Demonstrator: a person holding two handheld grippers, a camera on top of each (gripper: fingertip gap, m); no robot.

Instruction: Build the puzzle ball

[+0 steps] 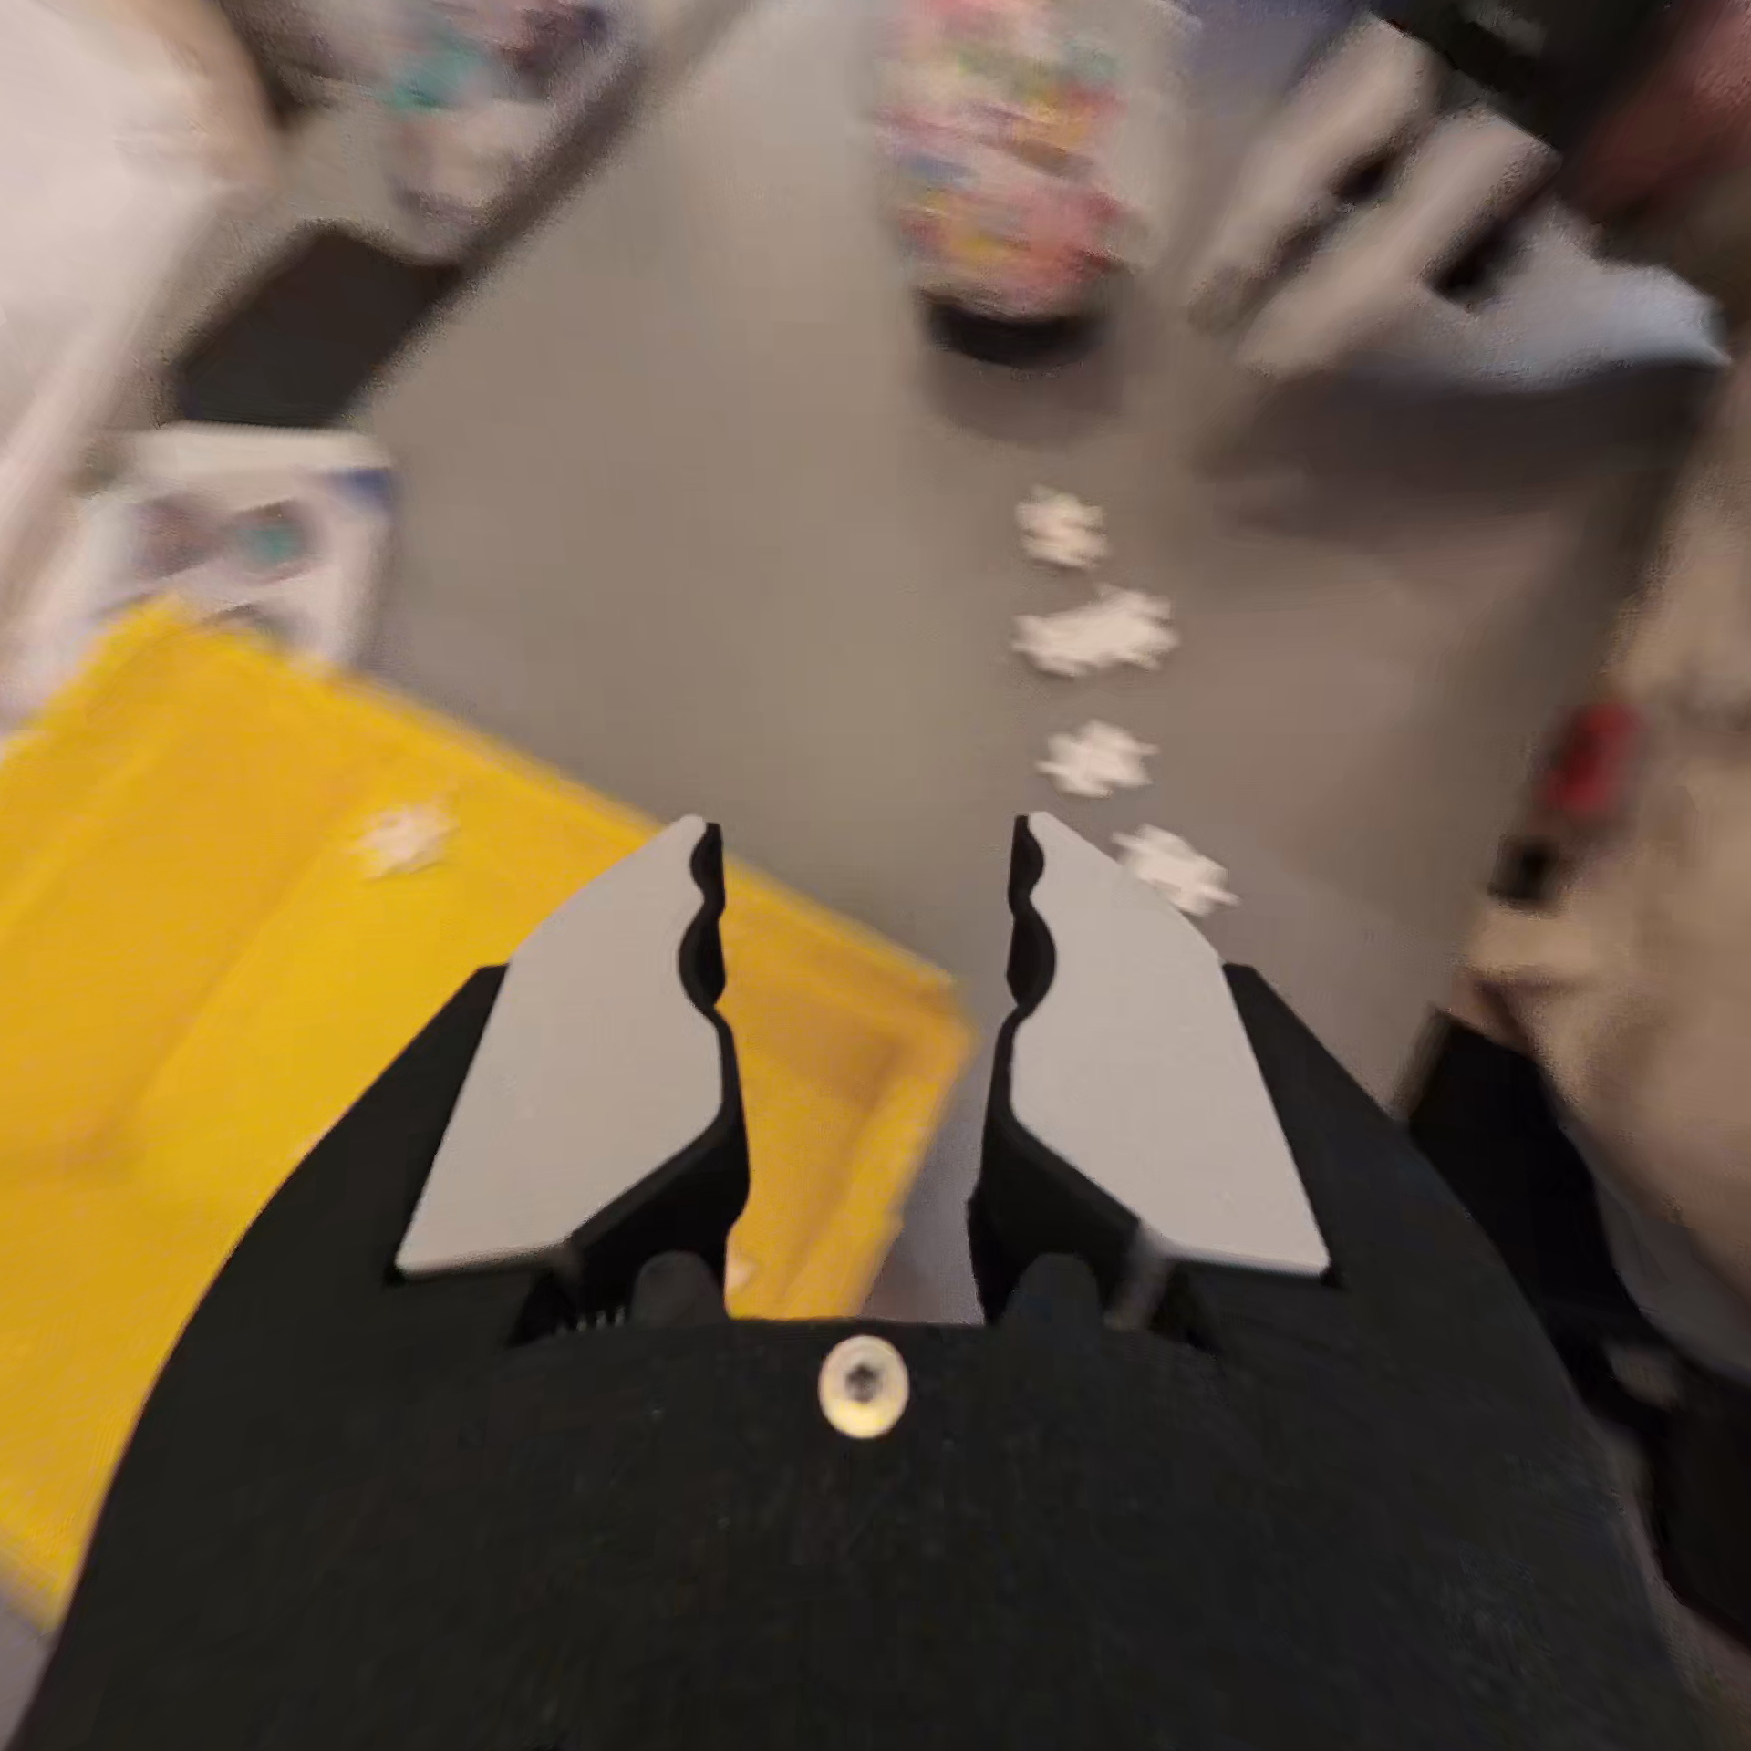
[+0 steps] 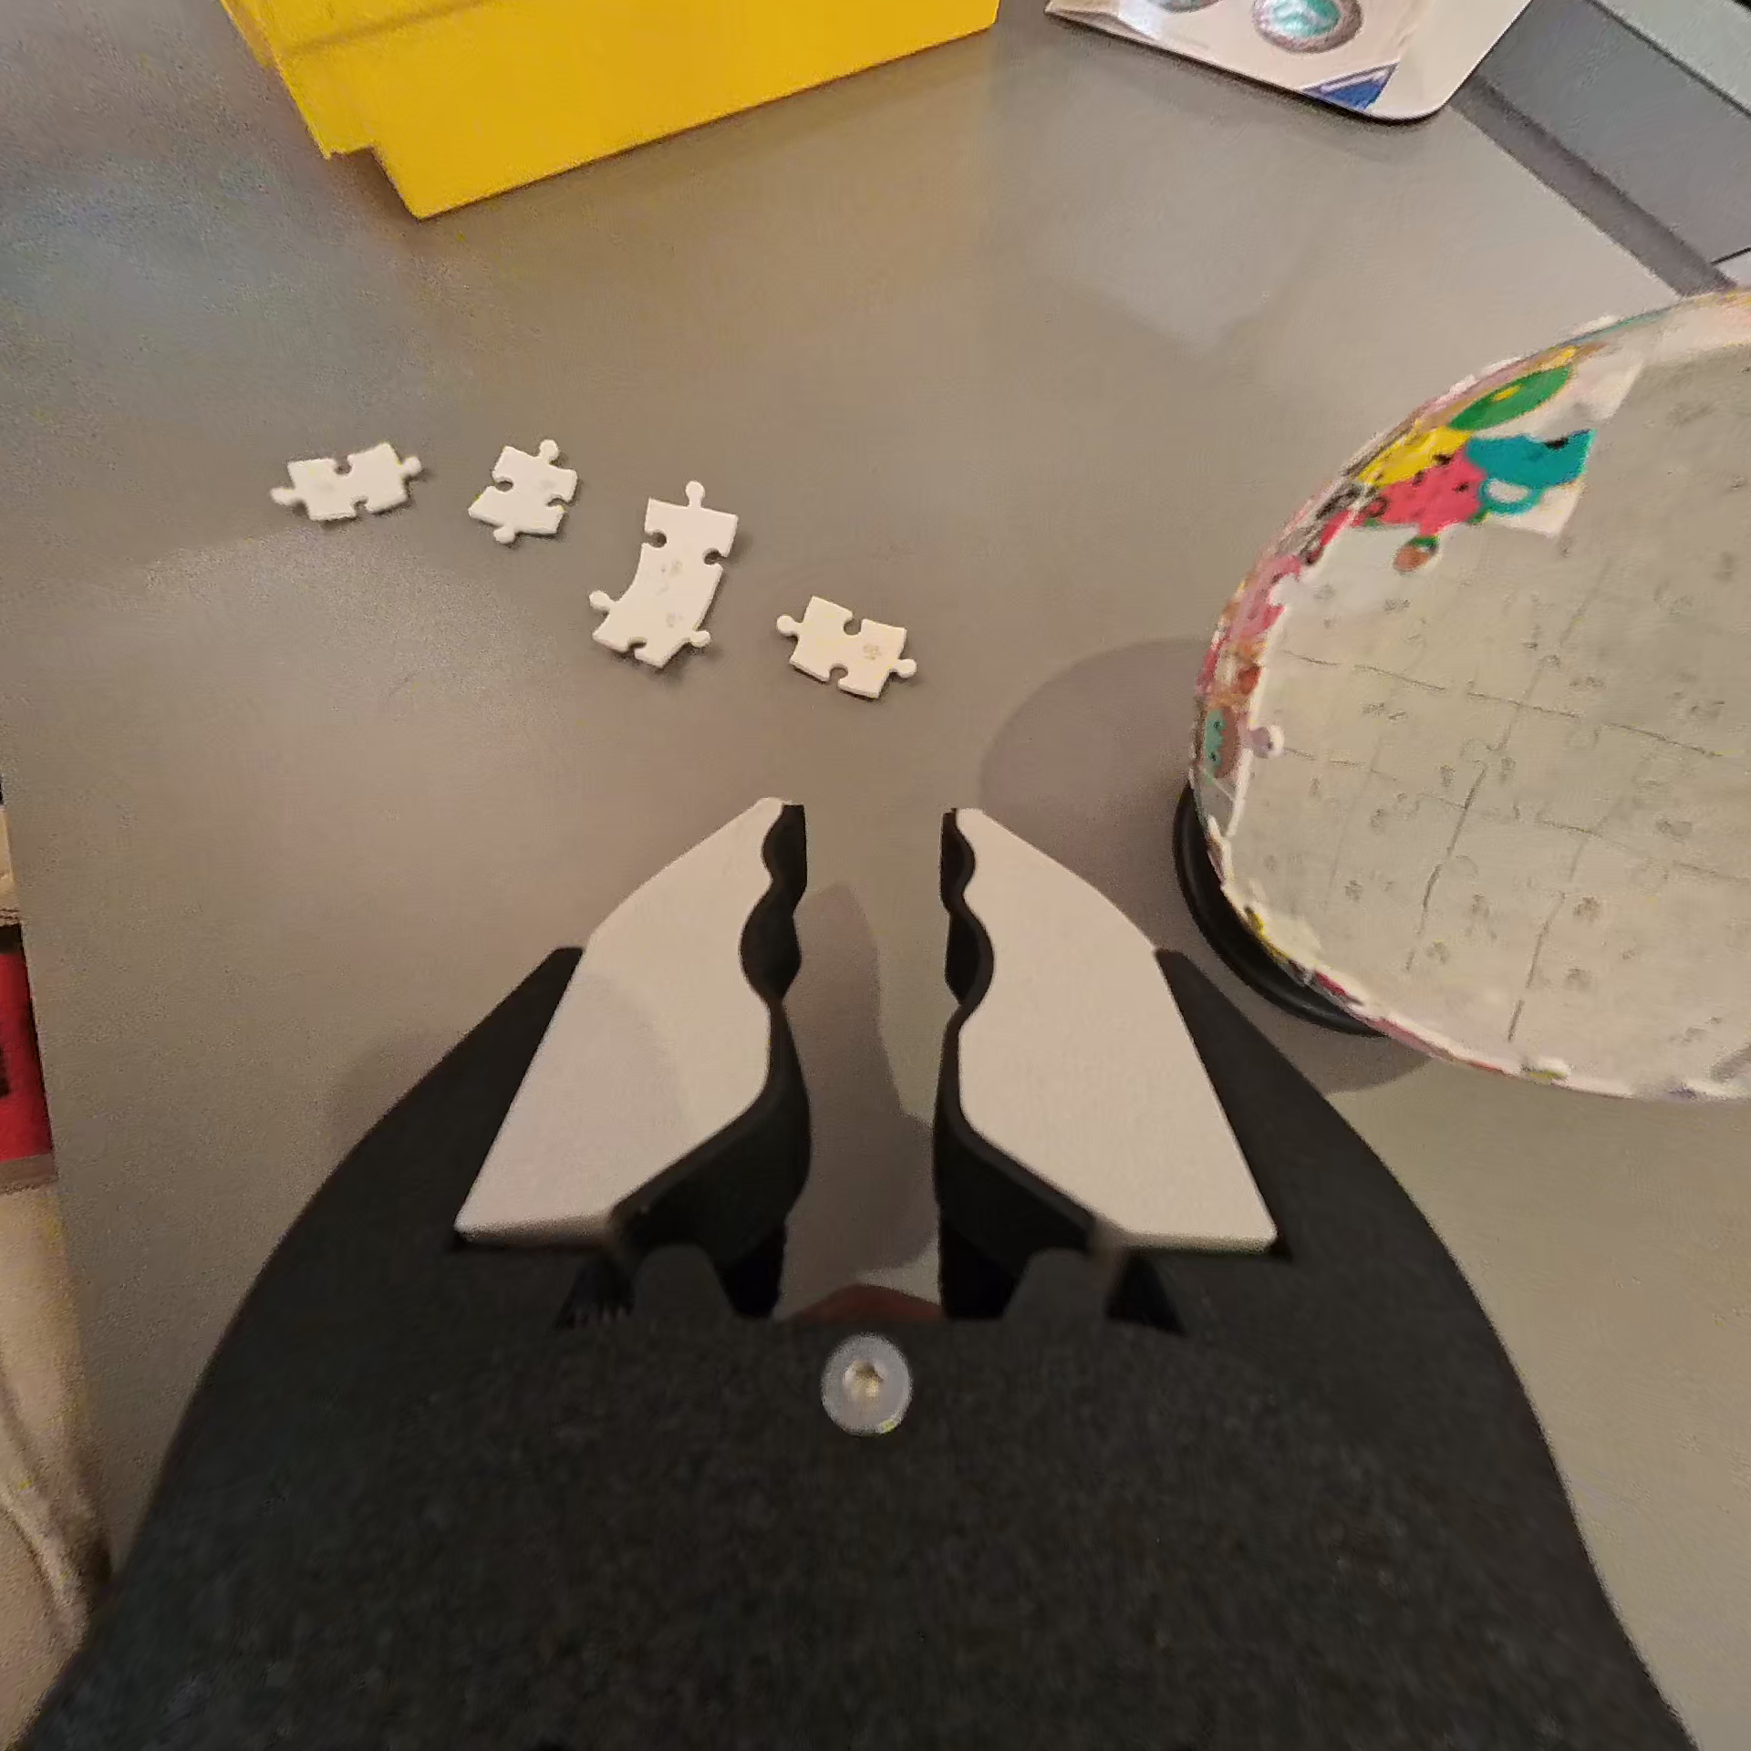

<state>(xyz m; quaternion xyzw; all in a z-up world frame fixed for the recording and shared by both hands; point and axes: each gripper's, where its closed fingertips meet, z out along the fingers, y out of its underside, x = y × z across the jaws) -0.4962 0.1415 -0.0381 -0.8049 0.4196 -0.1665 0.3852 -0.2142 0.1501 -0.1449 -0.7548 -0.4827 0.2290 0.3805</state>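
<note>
One white piece [image 1: 403, 839] in yellow bin [image 1: 189, 947]

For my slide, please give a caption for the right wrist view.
Open right gripper above grey table, four white puzzle pieces ahead, half-built colourful puzzle ball beside.

no writing can be read in either view. the inner white faces of the puzzle ball [image 2: 1478, 758] pieces carry small grey marks, too faint and small to make out. the printed leaflet [image 2: 1326, 57] at the table's far edge shows pictures and a blue corner mark, not legible. the left wrist view is too blurred for any text.
</note>
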